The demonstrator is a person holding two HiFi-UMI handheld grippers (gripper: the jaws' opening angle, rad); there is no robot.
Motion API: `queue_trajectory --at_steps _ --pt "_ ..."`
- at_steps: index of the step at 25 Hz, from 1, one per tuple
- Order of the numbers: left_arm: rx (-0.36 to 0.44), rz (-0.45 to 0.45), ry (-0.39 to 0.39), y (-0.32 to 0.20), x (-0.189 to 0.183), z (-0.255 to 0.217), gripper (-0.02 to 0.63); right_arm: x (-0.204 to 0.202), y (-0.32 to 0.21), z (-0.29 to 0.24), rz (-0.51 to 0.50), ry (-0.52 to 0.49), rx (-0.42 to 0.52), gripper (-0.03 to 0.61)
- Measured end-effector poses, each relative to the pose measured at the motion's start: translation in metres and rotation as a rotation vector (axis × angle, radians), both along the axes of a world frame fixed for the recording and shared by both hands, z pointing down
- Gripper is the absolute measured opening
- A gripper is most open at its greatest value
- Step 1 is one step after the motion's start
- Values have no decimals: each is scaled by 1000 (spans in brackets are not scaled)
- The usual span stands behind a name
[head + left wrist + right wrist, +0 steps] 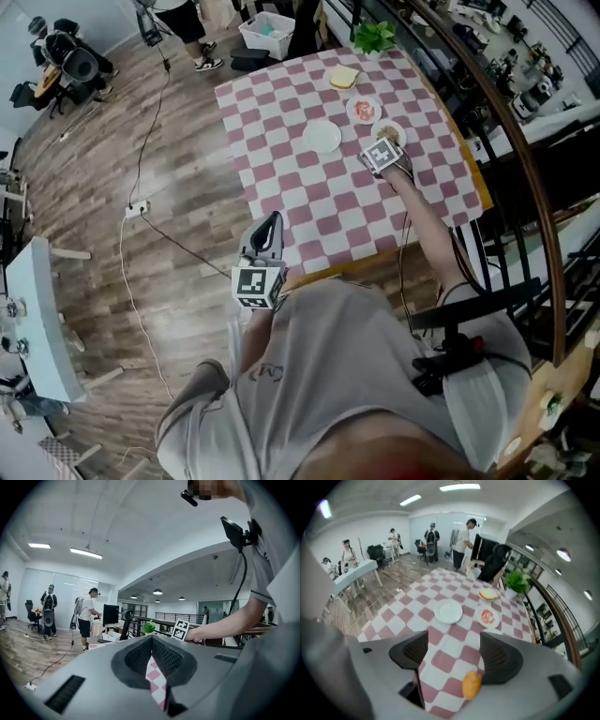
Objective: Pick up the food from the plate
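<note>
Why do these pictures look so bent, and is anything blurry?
Both gripper views: fisheye circles with black corners. Head view: the dark metal railing bows into an arc. Right gripper view: the small orange bun looks soft. Left gripper view: the long ceiling lights glare white.

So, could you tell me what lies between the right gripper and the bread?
A plate of red food sits there; the right gripper view shows it.

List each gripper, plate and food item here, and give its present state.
left gripper, shut, empty
right gripper, open, gripping nothing
bread roll, loose beside one jaw, ungripped
white plate, empty
second plate, holding red slices
sandwich, lying flat, untouched
</note>
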State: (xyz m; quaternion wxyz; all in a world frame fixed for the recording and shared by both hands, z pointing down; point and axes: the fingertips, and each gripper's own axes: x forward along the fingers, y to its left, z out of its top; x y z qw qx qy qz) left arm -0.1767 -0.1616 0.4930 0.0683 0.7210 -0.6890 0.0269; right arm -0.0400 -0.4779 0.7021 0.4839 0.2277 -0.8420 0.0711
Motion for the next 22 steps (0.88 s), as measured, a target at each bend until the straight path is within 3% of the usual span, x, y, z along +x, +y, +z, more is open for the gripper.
queue_trajectory --at_steps 2,7,9,11,13,15,18,22 --pt "24 -25 -2 -3 -11 -7 9 -21 7 -62 -22 -89 82 331" --pt "105 -79 -17 -3 -39 -42 9 -81 72 -220 -125 -520 244 330" --pt "147 -99 -11 -3 -46 -61 9 -89 101 -267 -151 -626 335 328" --pt "183 -118 5 -3 -52 -77 9 -90 124 -299 -151 -691 430 302" --pt "234 -123 13 -4 -55 -94 9 -87 144 -322 -140 -753 505 121" --pt "298 -111 0 -8 -51 -115 9 -86 158 -332 -136 -787 533 39" --pt "344 -77 -36 -15 -42 -133 9 -85 167 -332 -125 -786 510 14" --pt "310 -36 -33 -18 -39 -116 9 -79 168 -327 -89 -765 497 14"
